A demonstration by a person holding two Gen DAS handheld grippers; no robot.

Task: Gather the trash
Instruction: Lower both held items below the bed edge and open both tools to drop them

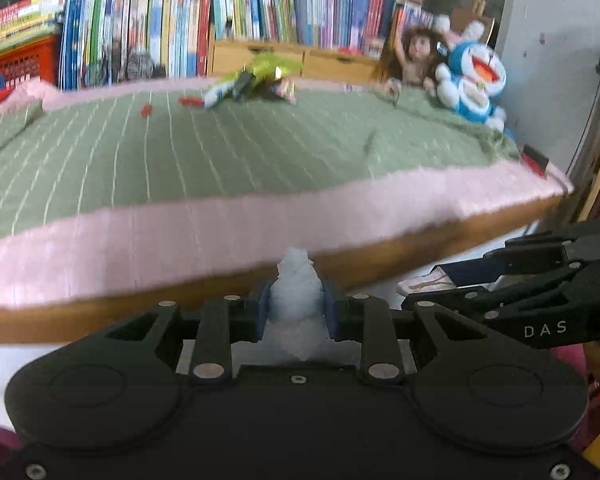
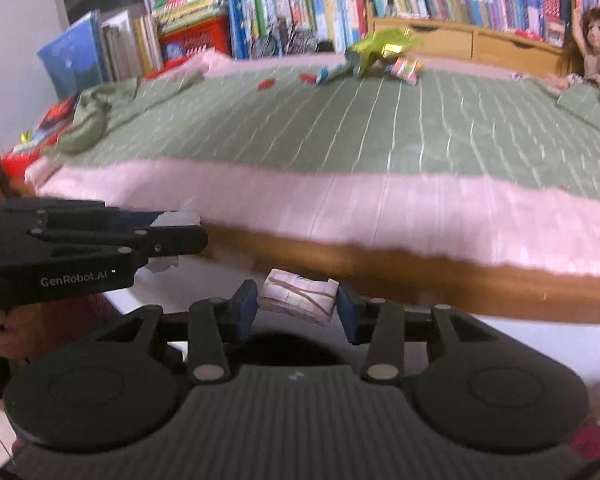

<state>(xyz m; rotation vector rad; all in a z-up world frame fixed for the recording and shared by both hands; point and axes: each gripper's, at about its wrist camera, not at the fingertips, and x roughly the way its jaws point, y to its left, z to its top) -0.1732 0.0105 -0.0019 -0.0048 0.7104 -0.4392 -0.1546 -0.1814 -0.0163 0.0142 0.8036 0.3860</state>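
Bed beyond, left hand-held gripper clamping tissue wad, right hand-held gripper clamping folded wrapper

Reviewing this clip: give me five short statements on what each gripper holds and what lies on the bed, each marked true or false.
1. The left gripper grips a crumpled white tissue wad in its jaws. True.
2. The right gripper is empty. False: a folded pinkish paper packet sits clamped between its blue pads.
3. A crumpled yellow-green wrapper lies at the far side of the green striped blanket. True.
4. The blue and white plush cat lies on the floor. False: it sits at the bed's far right corner, next to the brown-haired doll.
5. The green blanket covers the whole bed. False: a pink fuzzy cover shows along the near edge.
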